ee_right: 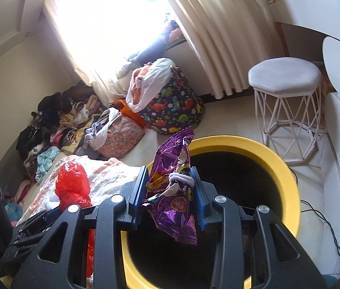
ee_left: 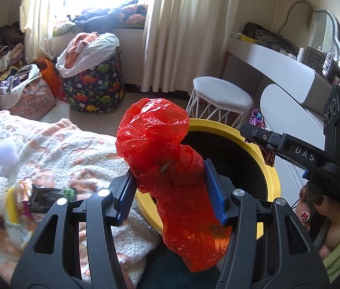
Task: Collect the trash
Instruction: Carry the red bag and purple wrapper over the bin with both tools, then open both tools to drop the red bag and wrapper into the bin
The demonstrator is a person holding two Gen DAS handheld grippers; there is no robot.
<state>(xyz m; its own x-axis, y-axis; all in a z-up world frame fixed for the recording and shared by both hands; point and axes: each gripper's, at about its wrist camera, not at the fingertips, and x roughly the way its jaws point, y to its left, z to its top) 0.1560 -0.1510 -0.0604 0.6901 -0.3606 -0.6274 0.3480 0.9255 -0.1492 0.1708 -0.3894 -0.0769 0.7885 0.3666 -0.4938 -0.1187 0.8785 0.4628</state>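
L gripper [ee_left: 168,190] was clamped approx half-wide on a crumpled red plastic bag [ee_left: 165,159]; both blue ribbed pads [ee_left: 212,187] pressed into its sides. Bag was thin, glossy, wrinkled film, bunched into a rounded knob above the pads and a longer lump hanging below them. Directly beyond and under the L gripper sat the trash bin [ee_left: 272,175]: round, smooth yellow rim, black inside. Bag's lower part overlapped the rim's near-left edge in view. To the L of the gripper lay a fuzzy cream-and-peach blanket [ee_left: 68,149], w/ more wrappers [ee_left: 37,197] on it.

R gripper [ee_right: 170,192] was closed narrower on a purple foil snack packet [ee_right: 172,202]; pads squeezed its middle, top corner stuck up crinkled, bottom dangled below. Packet was shiny metallic film w/ printed graphics. A pale looped band [ee_right: 182,177] lay across it by the R pad; what it was, unclear. Packet hung over the bin's [ee_right: 288,183] black opening, rim curving round ahead and to the R of the gripper. L of the R gripper, the red bag [ee_right: 72,185] showed in the other tool.

A hand [ee_left: 324,216] w/ dark nail polish, ring and green sleeve gripped the R tool's handle, R of the L gripper. Further ahead: white wire-frame stool [ee_right: 285,77] w/ grey padded top, dinosaur-print fabric hamper [ee_right: 177,106].
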